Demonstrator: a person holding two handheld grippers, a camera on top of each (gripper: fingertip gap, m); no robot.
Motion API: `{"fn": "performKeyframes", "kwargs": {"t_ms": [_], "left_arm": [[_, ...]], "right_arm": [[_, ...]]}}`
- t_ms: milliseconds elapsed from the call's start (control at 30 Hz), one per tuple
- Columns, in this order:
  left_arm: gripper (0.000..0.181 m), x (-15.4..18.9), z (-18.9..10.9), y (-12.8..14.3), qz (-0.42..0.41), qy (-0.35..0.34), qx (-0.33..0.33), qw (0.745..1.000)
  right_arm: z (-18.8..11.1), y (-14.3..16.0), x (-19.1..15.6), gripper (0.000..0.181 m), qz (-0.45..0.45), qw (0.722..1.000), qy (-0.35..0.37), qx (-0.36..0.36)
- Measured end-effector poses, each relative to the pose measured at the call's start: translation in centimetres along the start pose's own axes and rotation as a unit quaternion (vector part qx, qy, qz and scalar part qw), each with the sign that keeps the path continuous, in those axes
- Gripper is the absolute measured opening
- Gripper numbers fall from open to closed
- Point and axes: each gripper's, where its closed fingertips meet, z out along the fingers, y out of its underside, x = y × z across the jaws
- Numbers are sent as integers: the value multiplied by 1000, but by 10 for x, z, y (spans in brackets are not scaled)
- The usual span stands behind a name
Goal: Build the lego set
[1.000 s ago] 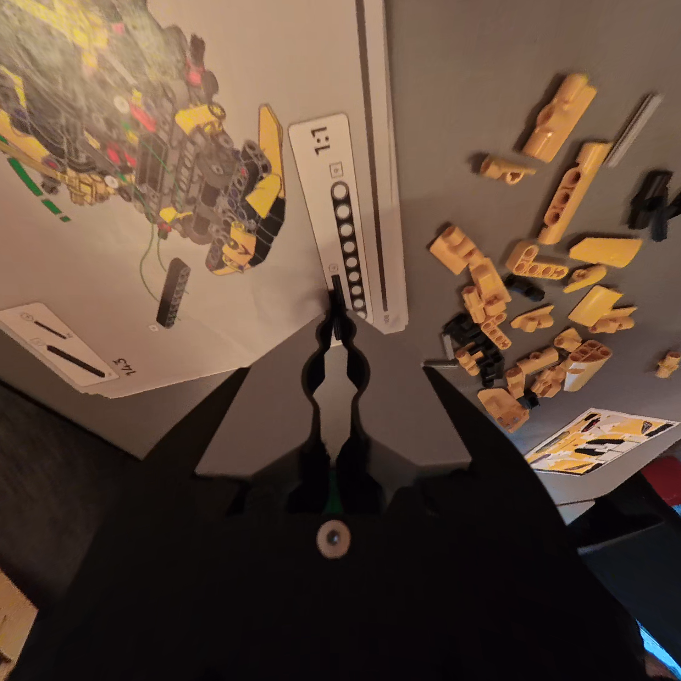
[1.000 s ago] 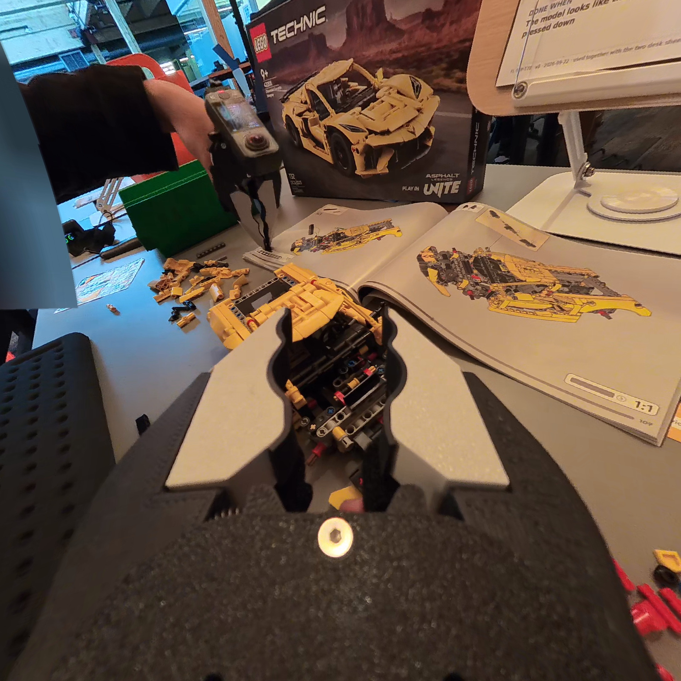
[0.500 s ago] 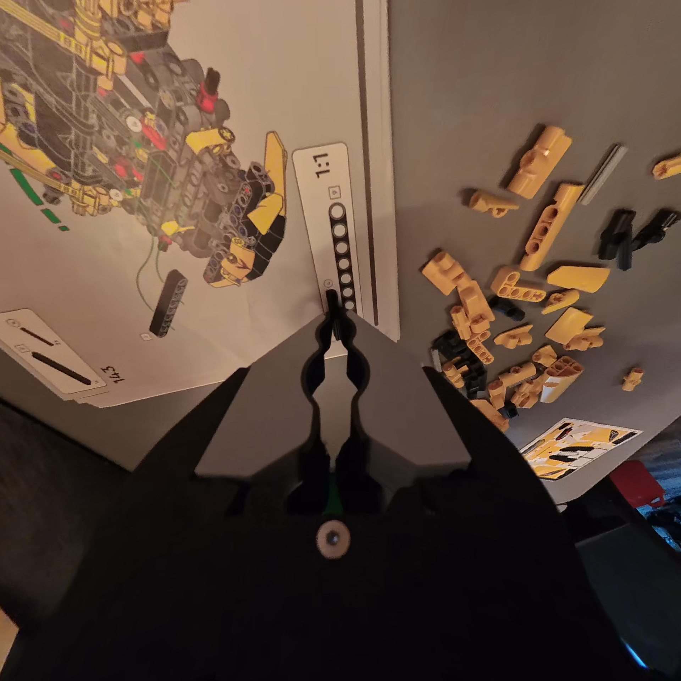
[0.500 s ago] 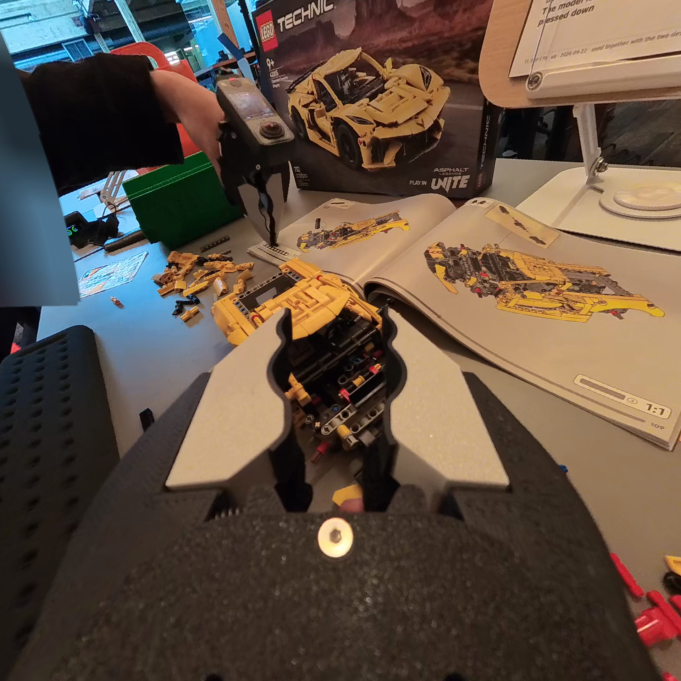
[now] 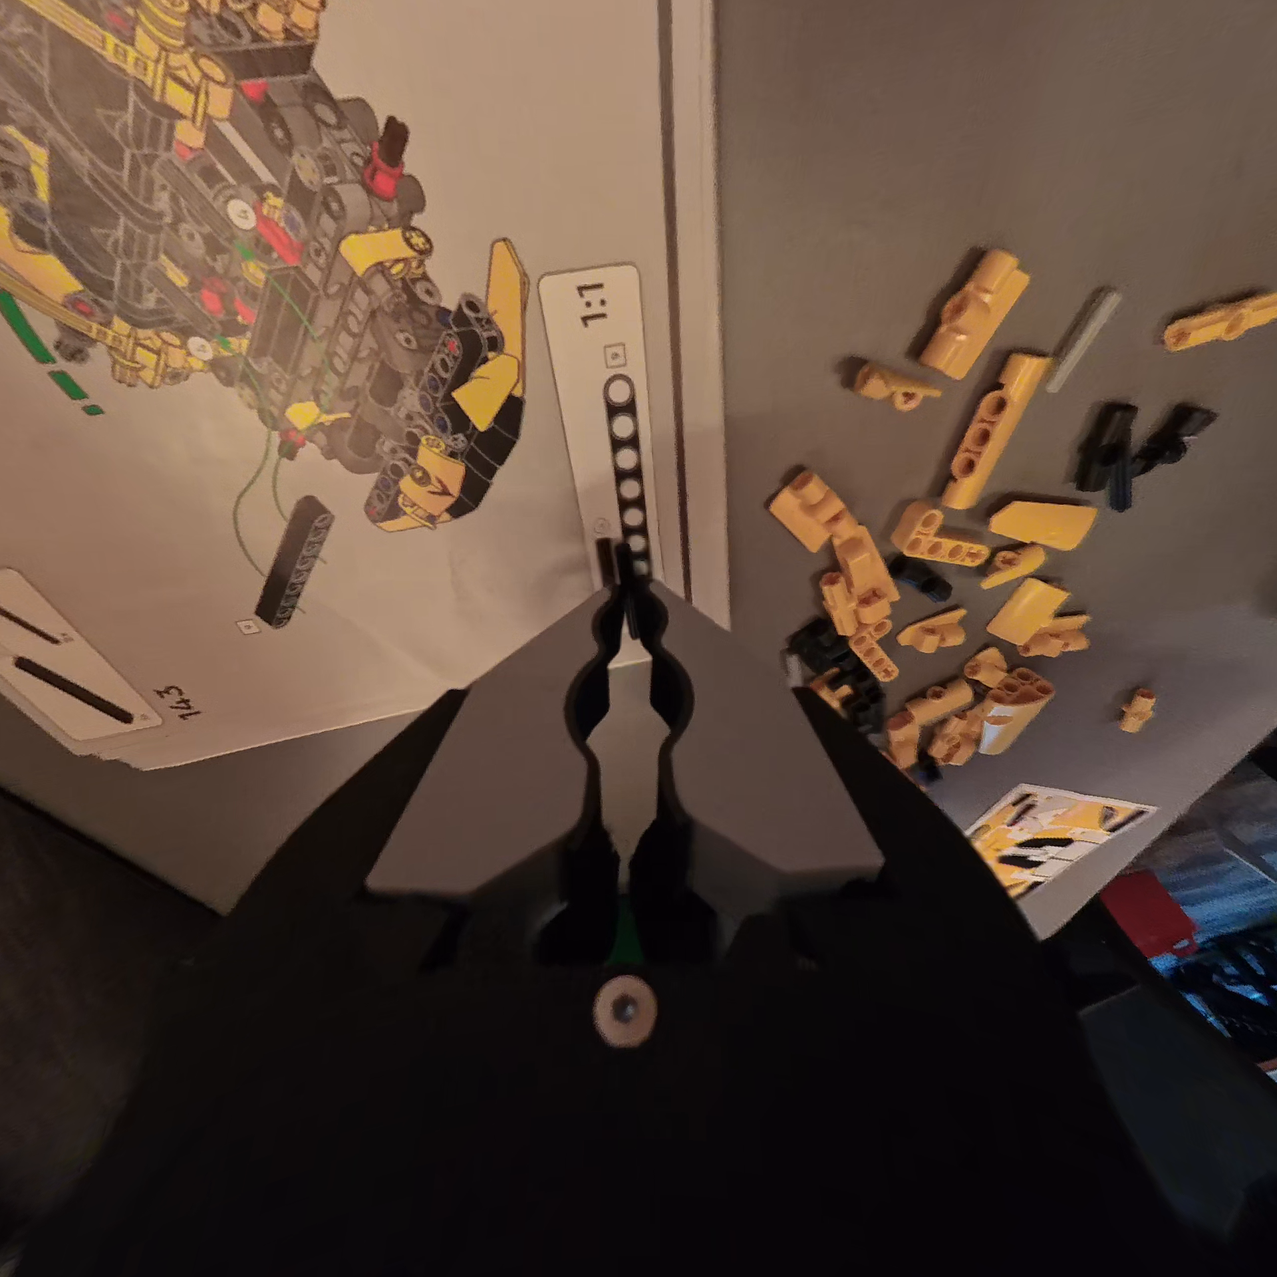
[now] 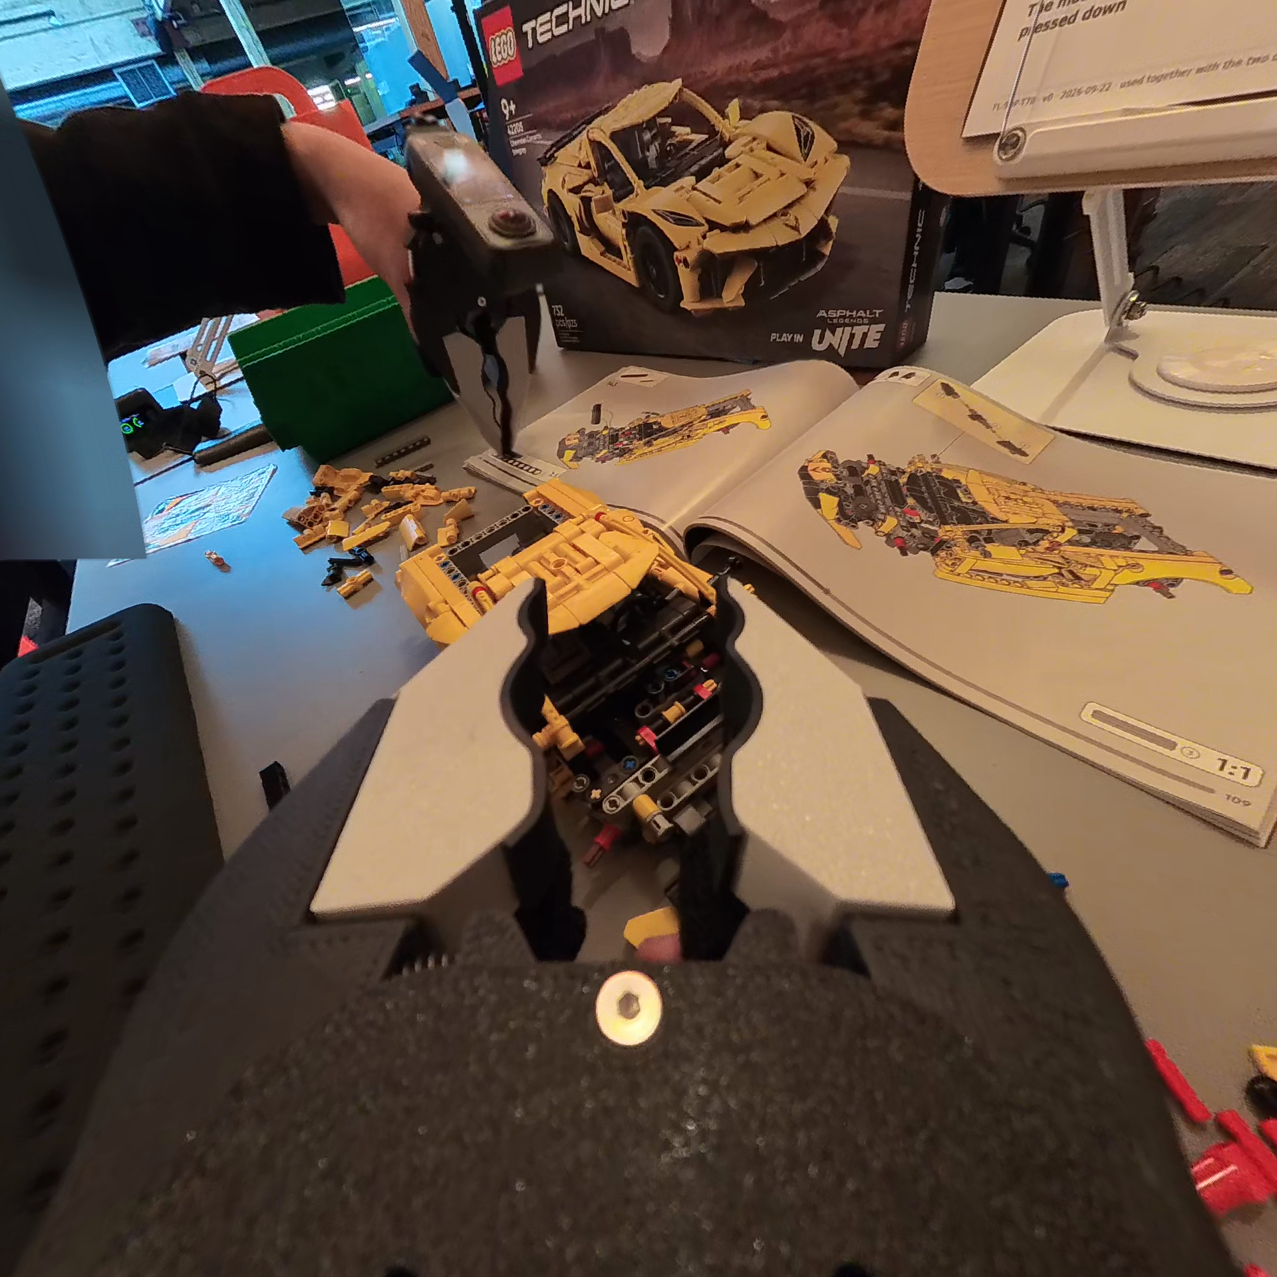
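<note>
My left gripper (image 5: 625,587) is shut on a small thin black piece (image 5: 617,558). It holds the piece over the lower end of the scale box (image 5: 594,332) on the open instruction booklet (image 5: 484,138). In the right wrist view this gripper (image 6: 504,442) points down at the booklet's left page (image 6: 967,656), with a person's hand on it. My right gripper (image 6: 629,601) has its fingers on both sides of the partly built yellow car model (image 6: 553,553), which rests on the grey table.
Loose yellow and black pieces (image 5: 967,553) lie right of the booklet, also in the right wrist view (image 6: 380,497). A sticker sheet (image 5: 1036,843) lies near the table edge. The set's box (image 6: 691,173), a green bin (image 6: 332,373), a white stand (image 6: 1140,366) and red pieces (image 6: 1223,1161) surround the work. There is about 35 centimetres between the tips of the two grippers.
My left gripper has drawn back a little from the page, still holding the black piece at the scale box. My right gripper and the model have barely moved.
</note>
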Motion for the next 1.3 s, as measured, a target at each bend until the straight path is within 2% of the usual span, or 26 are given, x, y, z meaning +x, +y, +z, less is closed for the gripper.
{"fn": "performKeyframes", "kwargs": {"t_ms": [67, 167, 233, 300, 400, 500, 633, 767, 900, 1133, 1200, 1233, 1300], "left_arm": [[3, 9, -20, -12, -42, 22, 47, 998], [3, 55, -75, -75, -47, 48, 213, 975], [3, 101, -85, -118, -24, 45, 276, 960], [4, 148, -65, -151, -9, 48, 279, 959], [4, 199, -30, -183, 25, 21, 266, 963], [4, 202, -9, -205, 23, -20, 246, 969], [4, 196, -3, -239, -10, -4, 244, 970], [4, 193, 10, -251, -17, -19, 228, 973], [4, 190, 18, -248, -12, -35, 210, 977], [7, 190, 17, -249, -9, -72, 236, 969], [33, 189, 8, -242, -34, -100, 268, 958], [33, 189, -1, -232, -52, -114, 293, 948], [33, 182, -18, -194, -117, -144, 336, 923]], "right_arm": [[0, -1, 0, 46, 2, 1000, 0, 3], [-1, -2, 0, 46, 3, 1000, 0, 6], [-2, -1, 0, 46, 3, 1000, 0, 6], [-2, -1, -1, 46, 0, 1000, 0, 5], [-2, -1, -3, 46, -4, 1000, -1, 5], [-2, -2, -5, 46, -5, 1000, -2, 7], [-3, -3, -8, 46, -6, 1000, -8, 9], [-4, -2, -7, 46, -10, 1000, -3, 10], [-3, -2, -8, 46, -7, 1000, -8, 8], [-1, 3, -7, 46, -11, 1000, -5, -4], [-1, 4, -6, 46, -10, 1000, -4, -5], [-1, 4, -6, 46, -9, 1000, -4, -5], [-1, 5, -6, 46, -9, 1000, -5, -6]]}}
